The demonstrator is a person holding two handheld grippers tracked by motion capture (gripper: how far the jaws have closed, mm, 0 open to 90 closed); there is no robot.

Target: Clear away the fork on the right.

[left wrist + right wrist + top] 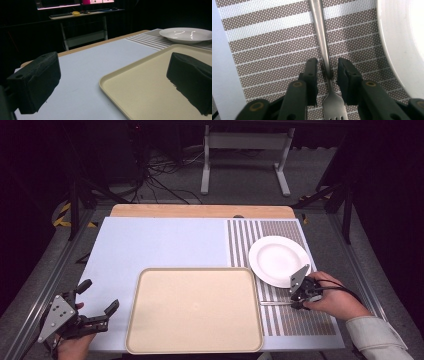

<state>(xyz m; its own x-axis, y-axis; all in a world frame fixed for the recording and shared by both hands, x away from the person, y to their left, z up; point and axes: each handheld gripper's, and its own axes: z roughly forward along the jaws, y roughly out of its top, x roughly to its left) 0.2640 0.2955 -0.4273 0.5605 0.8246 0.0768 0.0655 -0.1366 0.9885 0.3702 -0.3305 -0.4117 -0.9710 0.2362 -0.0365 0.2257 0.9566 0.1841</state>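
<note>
A metal fork (275, 303) lies on the striped placemat (305, 322), just right of the beige tray (195, 312) and below the white plate (279, 260). My right gripper (298, 304) is lowered over the fork. In the right gripper view the fork's neck (327, 67) runs between the jaws of the right gripper (327, 72), tines toward the camera, with a narrow gap on each side, so the pads are not pressing it. My left gripper (99, 296) rests wide open at the table's front left corner with nothing between its jaws.
The tray's near corner (150, 82) sits between the left gripper's jaws in its own view, with the plate (186, 35) farther back. The plate's rim (404, 37) lies close to the right gripper. A pale blue mat (160, 245) covers the table's left part.
</note>
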